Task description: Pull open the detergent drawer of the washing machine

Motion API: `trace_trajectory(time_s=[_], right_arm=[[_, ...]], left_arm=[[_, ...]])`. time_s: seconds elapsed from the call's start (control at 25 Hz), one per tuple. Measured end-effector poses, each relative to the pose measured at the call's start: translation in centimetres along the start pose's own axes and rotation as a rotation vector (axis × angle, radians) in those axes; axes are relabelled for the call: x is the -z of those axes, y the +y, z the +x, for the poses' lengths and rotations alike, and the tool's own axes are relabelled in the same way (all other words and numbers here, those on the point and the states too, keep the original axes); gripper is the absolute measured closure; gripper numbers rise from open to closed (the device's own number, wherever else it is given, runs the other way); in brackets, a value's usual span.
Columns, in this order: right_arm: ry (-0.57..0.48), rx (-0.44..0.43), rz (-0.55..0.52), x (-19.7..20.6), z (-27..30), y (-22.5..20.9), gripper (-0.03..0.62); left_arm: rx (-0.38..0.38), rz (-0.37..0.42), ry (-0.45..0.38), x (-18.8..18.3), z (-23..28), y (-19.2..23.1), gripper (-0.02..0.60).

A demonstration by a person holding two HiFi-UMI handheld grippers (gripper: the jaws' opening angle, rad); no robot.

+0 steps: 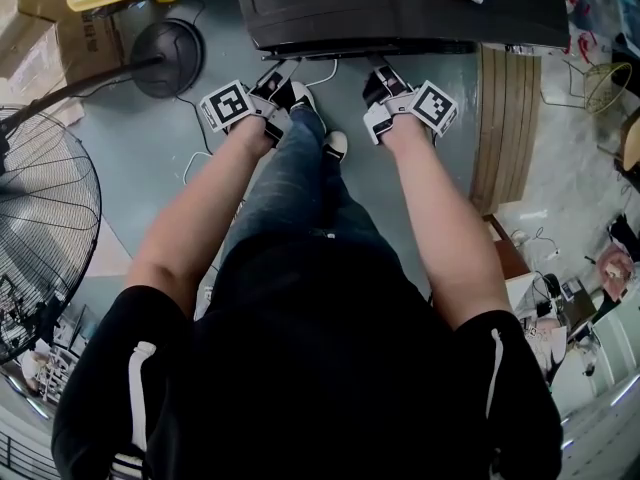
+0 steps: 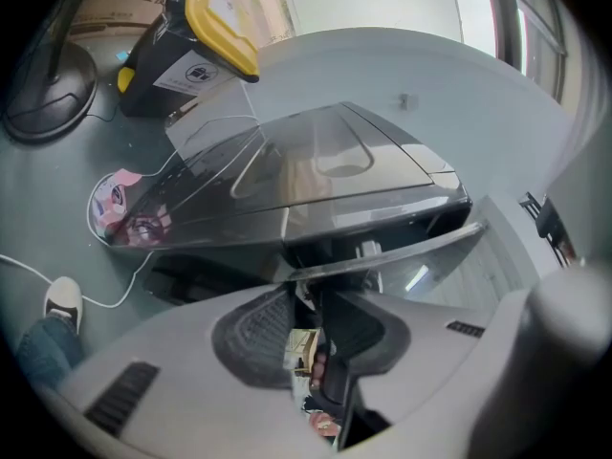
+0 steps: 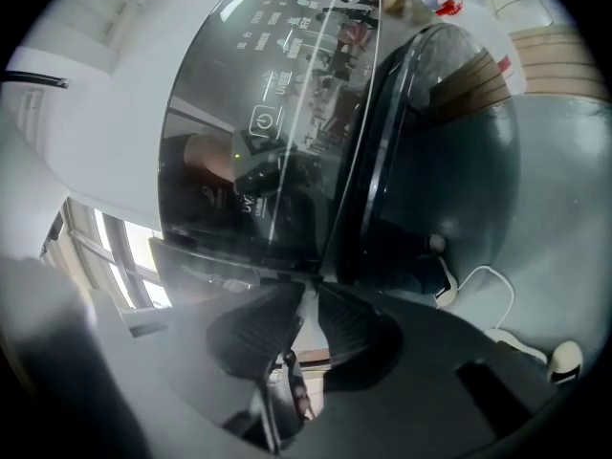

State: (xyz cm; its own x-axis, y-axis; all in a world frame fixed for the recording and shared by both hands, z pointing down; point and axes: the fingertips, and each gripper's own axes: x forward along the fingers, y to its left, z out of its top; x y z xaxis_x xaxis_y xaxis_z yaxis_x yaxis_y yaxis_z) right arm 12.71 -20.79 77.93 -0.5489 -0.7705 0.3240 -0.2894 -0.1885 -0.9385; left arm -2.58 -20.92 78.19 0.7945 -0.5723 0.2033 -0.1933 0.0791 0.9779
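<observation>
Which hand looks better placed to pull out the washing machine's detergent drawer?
Left, probably: the left gripper has its tips at the end of a thin glossy strip jutting from the dark grey washing machine.

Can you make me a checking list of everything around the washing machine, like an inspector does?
Surface: grey floor, person standing on it.
Job's things: dark washing machine, glossy top; detergent drawer not made out.
Clutter: yellow-lidded bin, cardboard boxes, wooden slats.
Grippers: left gripper and right gripper at the machine's front edge, jaws a slit apart; grip unclear.
Cables: white cable on the floor by the machine.
Surroundings: standing fan at left.
</observation>
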Motion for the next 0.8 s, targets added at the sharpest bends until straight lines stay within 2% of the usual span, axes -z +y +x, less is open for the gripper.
trace_trajectory(time_s=[0.36,0.52,0.68,0.8], right_arm=[[-0.009,0.01,0.011,-0.04,0.01,-0.15,0.53],[-0.013,0.003,0.015,0.0,-0.01,-0.27,0.533],[-0.014,0.003,0.015,-0.02,-0.11,-0.22,0.534],[-0.011,0.001,0.01,-0.02,-0.12,-0.24,0.536]], left_arm=[[0.045,-0.033,0.003,0.11,0.29,-0.77,0.492],[0.002,0.004,0.011,0.05,-0.08,0.16,0.495],[0.045,-0.037,0.0,0.22,0.23,-0.66,0.497],[0.003,-0.005,0.005,0.1,-0.15,0.02,0.499]])
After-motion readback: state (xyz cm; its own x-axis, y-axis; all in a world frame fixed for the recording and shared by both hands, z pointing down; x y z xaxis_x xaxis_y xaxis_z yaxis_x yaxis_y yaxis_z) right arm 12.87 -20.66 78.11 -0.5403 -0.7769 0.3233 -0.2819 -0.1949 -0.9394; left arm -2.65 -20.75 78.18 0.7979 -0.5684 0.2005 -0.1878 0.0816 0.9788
